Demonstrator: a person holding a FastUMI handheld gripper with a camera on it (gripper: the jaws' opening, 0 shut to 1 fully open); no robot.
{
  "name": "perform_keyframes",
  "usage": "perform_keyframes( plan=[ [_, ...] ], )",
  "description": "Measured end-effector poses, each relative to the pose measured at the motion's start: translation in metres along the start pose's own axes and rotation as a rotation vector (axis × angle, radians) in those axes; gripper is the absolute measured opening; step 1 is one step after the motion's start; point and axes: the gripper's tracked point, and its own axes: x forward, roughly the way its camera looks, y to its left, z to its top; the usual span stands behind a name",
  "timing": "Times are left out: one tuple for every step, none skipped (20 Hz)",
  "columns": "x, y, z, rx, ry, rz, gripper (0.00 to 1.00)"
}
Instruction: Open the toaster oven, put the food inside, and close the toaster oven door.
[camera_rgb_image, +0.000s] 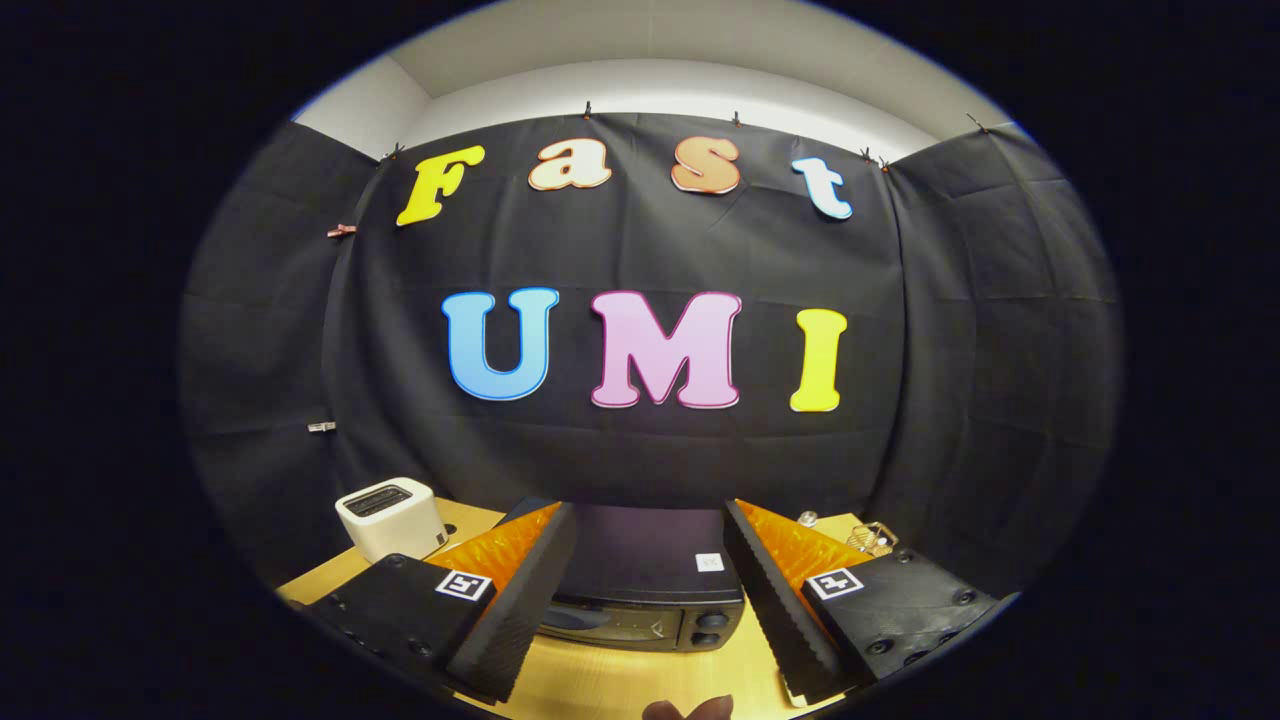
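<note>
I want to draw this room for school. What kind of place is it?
Probably a small test booth set up like a kitchen corner. Black cloth walls hang around a light wooden table holding a black toaster oven and a white pop-up toaster. The gripper, jaws open, hangs above the oven.

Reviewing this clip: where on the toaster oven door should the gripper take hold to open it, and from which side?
Probably the top edge of the toaster oven door, coming from the front and above: the oven faces the gripper, whose jaws stand open to either side. No handle is clear from here; the knobs sit at the right of the front, so grip left of them.
</note>
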Motion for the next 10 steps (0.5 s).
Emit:
perform_keyframes(
  plan=[
    [0.005,0.007,-0.007,0.007,0.015,0.004,0.98],
    [0.010,0.014,-0.016,0.008,0.030,0.004,0.98],
    [0.017,0.018,-0.024,0.009,0.044,0.001,0.98],
    [0.023,0.024,-0.032,0.009,0.055,0.001,0.98],
    [0.027,0.028,-0.038,0.008,0.062,-0.001,0.98],
    [0.032,0.032,-0.045,0.003,0.072,-0.003,0.98],
    [0.035,0.035,-0.052,-0.005,0.083,-0.006,0.98],
    [0.039,0.039,-0.060,-0.013,0.096,-0.007,0.98],
    [0.044,0.043,-0.067,-0.020,0.109,-0.007,0.98],
    [0.048,0.047,-0.074,-0.021,0.125,-0.009,0.98]
  ],
)
